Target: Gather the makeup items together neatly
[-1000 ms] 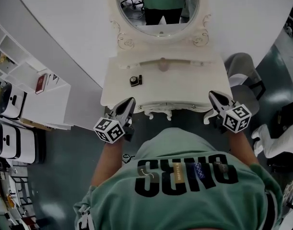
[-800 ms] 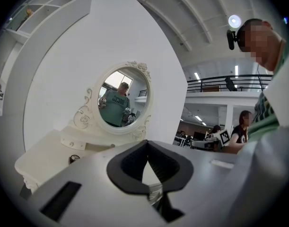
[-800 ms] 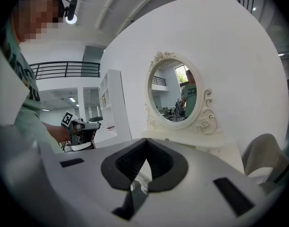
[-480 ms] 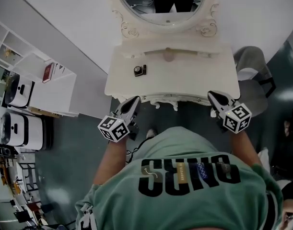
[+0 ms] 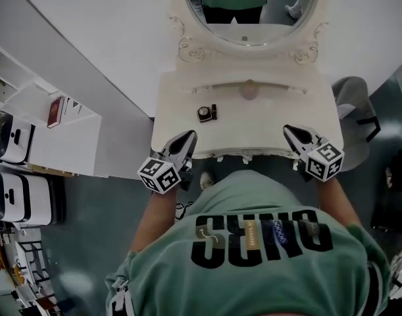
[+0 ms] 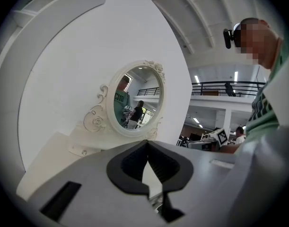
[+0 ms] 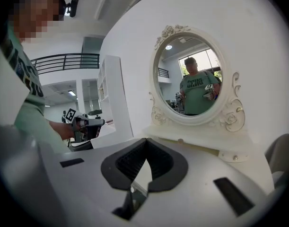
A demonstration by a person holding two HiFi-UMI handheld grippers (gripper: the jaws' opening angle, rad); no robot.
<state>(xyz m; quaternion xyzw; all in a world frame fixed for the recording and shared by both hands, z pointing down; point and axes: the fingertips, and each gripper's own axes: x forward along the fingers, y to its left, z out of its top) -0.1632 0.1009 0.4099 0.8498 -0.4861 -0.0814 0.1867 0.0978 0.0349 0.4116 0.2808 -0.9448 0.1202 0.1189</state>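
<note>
Head view: the small black round makeup compact (image 5: 204, 114) and a little black piece (image 5: 214, 111) sit side by side on the white vanity surface (image 5: 273, 127). They're just ahead-right of the left gripper (image 5: 189, 136) and well apart from the right gripper (image 5: 290, 131). Both grippers reach the front edge now; a second ago they hung short. Left gripper view: jaws closed, empty. Right gripper view: same.

The mirror (image 5: 250, 8) is cut off at the top. The small dark thing (image 5: 206, 113) on the table (image 5: 273, 125) is too tiny to name.
</note>
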